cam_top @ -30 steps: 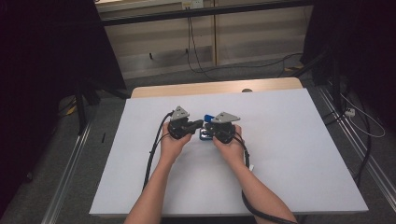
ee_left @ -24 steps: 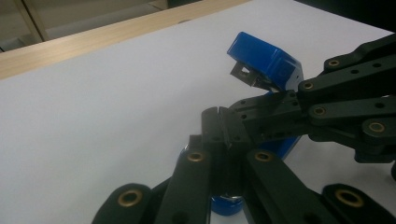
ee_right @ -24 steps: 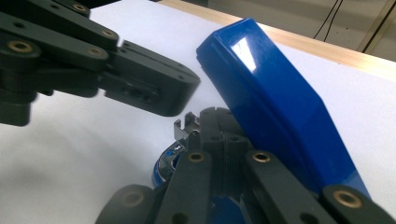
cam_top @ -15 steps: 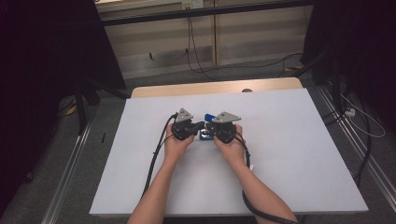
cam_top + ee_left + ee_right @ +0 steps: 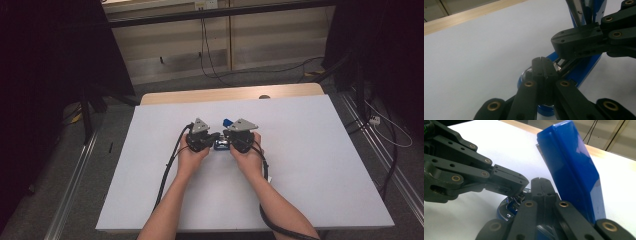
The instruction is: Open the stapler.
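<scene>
The blue device, apparently a stapler with its blue top arm raised on a hinge and a shiny metal part at its low end, sits near the middle of the white worktop, between the two hands. In the left gripper view the left claw has its jaws pressed together at the rounded low end of the device, though whether they pinch a thin part there I cannot tell. In the right gripper view the right claw also shows jaws together, close against the base beside the raised arm; whether it grips anything is likewise unclear. The step in hand looks like working at the metal mechanism with the arm open. To do it well, I judge one claw should steady the base flat on the worktop while the other moves slowly, keeping clear of the raised arm so it does not snap down. Count: one blue device, two claws, two hands, one worktop.
</scene>
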Demonstrator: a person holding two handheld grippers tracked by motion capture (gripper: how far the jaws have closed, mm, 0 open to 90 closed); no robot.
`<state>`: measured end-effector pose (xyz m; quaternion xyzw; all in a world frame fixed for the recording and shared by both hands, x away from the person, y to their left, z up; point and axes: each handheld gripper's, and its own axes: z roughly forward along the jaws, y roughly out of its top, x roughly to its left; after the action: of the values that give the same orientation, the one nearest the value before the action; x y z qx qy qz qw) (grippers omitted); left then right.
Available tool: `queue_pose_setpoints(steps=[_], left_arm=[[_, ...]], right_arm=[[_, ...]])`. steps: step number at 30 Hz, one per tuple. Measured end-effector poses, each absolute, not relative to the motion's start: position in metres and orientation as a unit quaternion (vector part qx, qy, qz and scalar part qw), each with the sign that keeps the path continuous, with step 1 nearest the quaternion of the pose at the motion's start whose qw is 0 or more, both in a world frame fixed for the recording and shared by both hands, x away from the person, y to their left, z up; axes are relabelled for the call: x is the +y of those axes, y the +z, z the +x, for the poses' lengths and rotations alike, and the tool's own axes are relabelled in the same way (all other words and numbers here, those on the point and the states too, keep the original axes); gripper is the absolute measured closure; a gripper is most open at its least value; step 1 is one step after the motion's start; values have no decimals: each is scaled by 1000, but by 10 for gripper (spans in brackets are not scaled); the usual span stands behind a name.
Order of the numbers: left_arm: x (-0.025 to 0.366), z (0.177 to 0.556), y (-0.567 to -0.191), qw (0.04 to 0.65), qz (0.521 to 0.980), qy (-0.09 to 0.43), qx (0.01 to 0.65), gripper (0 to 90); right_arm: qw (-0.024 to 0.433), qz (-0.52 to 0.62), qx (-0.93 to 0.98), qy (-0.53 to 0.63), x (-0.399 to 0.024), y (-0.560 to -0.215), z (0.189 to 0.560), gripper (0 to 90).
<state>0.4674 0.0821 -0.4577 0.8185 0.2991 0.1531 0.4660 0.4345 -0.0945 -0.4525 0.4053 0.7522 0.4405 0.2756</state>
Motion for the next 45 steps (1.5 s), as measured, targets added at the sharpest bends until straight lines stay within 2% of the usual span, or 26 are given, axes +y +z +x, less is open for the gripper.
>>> queue_pose_setpoints(steps=[17, 45], left_arm=[[82, 466, -459, 468, 816, 156, 301, 900], [81, 465, -458, 463, 818, 163, 300, 900]], right_arm=[[306, 414, 753, 410, -109, -440, 434, 900], [315, 434, 747, 394, -128, -434, 432, 900]])
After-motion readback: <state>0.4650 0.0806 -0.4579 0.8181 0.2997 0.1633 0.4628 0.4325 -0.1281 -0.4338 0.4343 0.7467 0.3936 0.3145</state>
